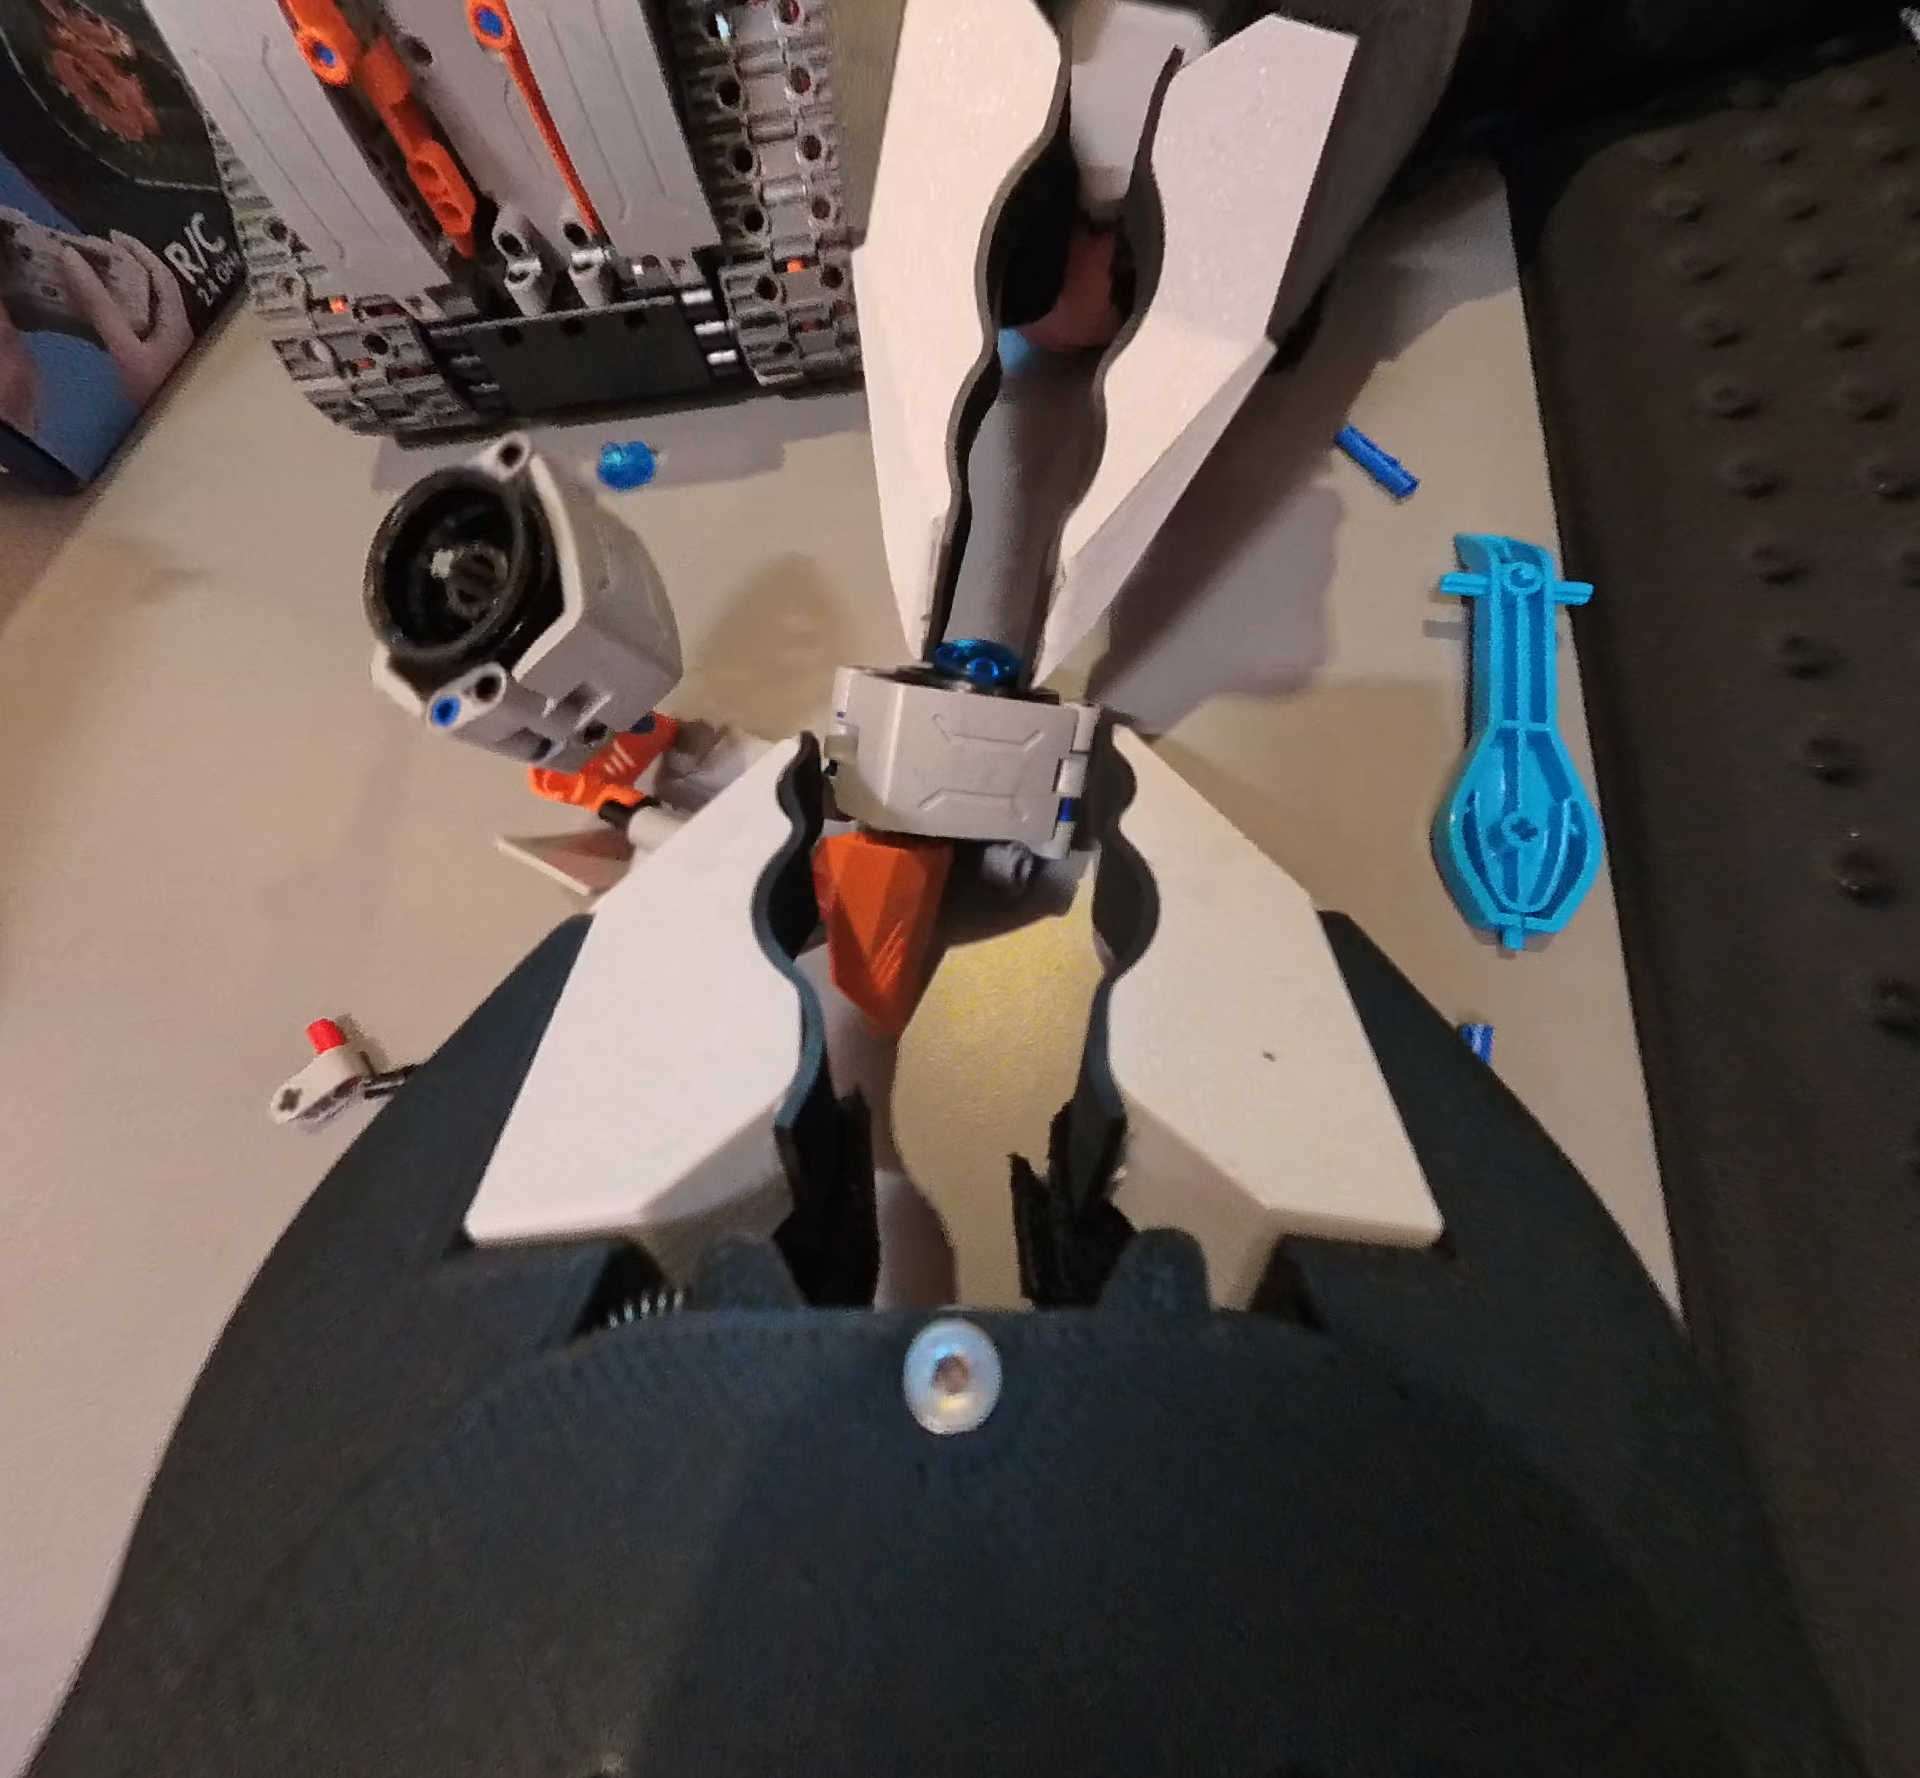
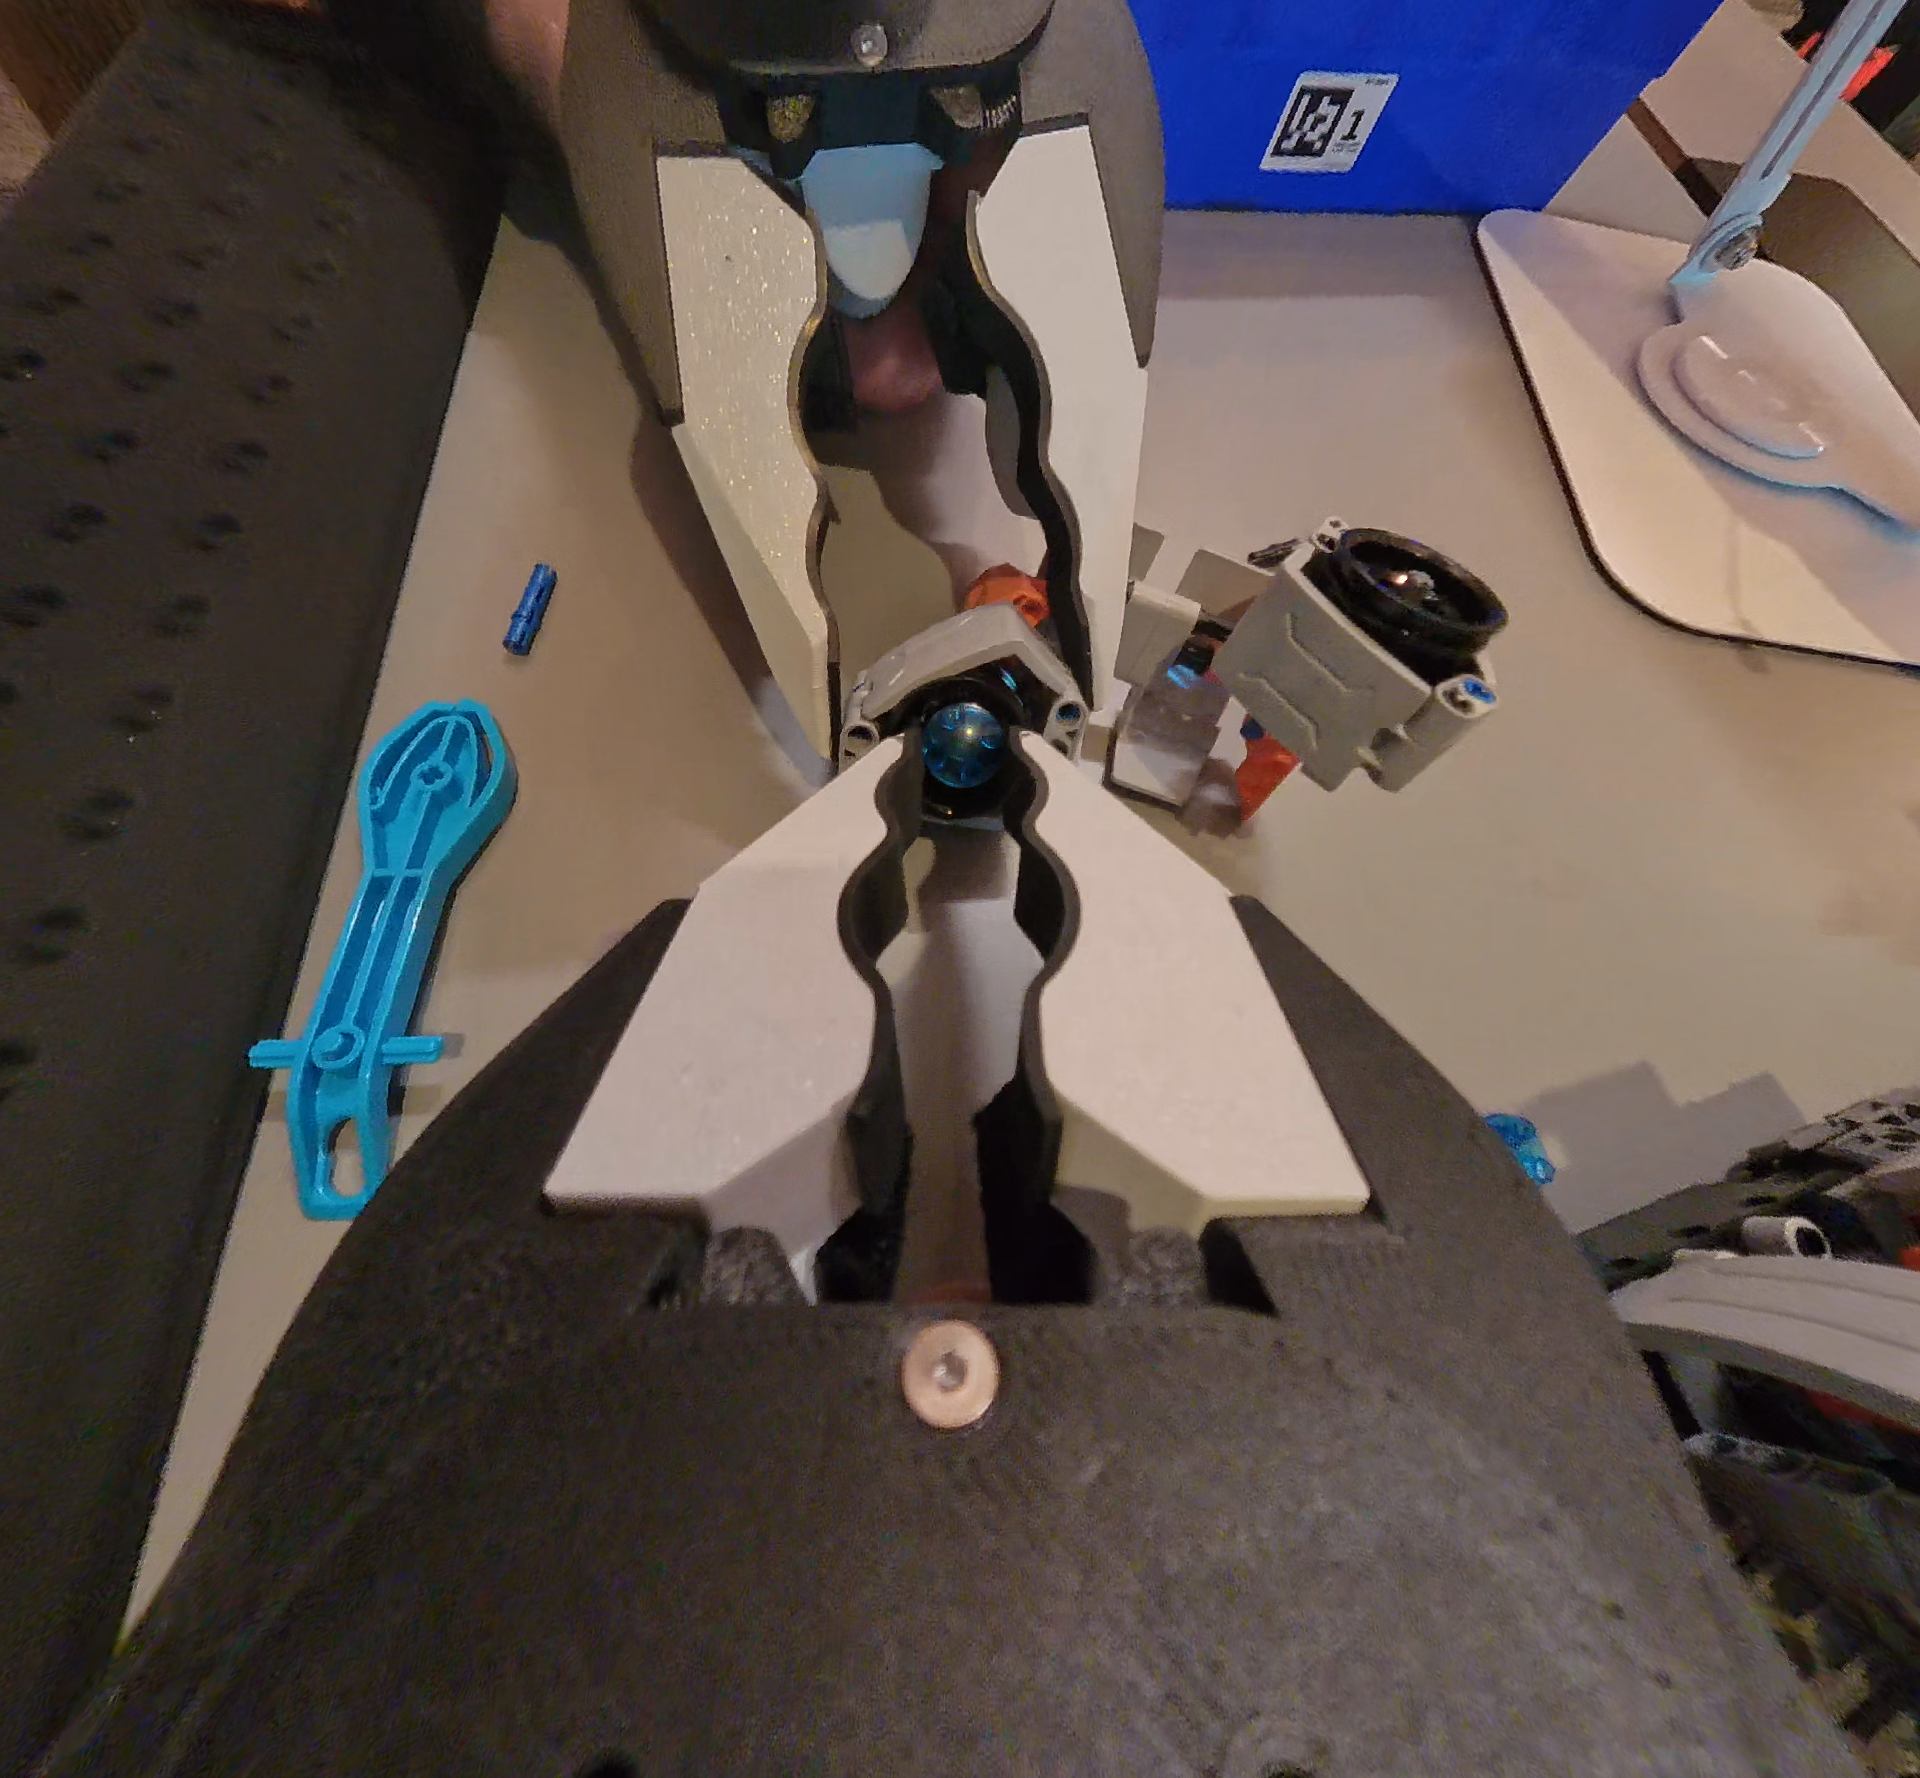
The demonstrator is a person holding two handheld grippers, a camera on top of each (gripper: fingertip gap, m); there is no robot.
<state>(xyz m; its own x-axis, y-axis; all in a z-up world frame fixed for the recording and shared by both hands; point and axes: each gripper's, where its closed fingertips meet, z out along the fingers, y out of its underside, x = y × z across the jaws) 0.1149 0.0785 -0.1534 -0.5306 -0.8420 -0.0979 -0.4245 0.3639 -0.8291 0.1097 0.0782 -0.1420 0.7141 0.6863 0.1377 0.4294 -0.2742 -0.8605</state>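
Note:
My left gripper (image 1: 958, 760) is shut on a grey round engine housing (image 1: 961, 772) with an orange part (image 1: 883, 918) hanging below it, held just above the beige table (image 1: 208, 845). My right gripper (image 2: 961, 743) faces it from the other side, shut on a small translucent blue round piece (image 2: 964, 739) at the housing's (image 2: 935, 653) black opening. In the left wrist view the right gripper (image 1: 992, 653) comes down from the top with the blue piece (image 1: 971, 663) at its tips. In the right wrist view the left gripper (image 2: 956, 715) clamps the housing's sides.
A second grey housing (image 1: 520, 606) (image 2: 1351, 668) lies nearby. A light blue separator tool (image 1: 1517, 741) (image 2: 395, 949) and a blue pin (image 1: 1377, 461) lie by the black foam mat (image 1: 1745, 585). A tracked model (image 1: 499, 170), a box (image 1: 94, 170) and a blue bin (image 2: 1455, 14) stand behind. My left and right fingertips are right by each other.

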